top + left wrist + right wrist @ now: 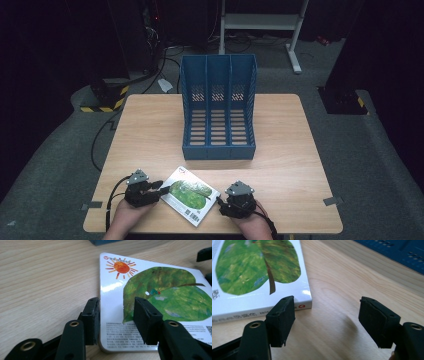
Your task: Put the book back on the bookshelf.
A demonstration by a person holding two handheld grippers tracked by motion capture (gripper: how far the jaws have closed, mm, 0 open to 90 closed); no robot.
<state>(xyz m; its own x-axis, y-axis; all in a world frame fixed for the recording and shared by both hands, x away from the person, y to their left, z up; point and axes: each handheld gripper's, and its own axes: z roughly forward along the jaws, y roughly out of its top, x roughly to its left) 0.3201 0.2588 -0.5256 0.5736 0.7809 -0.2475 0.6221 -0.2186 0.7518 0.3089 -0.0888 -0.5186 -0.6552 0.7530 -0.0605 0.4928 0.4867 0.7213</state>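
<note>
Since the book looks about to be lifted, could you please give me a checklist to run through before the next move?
1. Left gripper astride the picture book corner: ok, one jaw off the edge, one over the cover.
2. Left pads pressing the book: cannot tell; the book lies flat on the table.
3. Right gripper engaged on the book: not ok, jaws open, one beside the spine corner, bare wood between them.
4. Blue file rack slots free: ok, all three look empty.
5. Path from book to rack: ok, bare tabletop between them.
</note>
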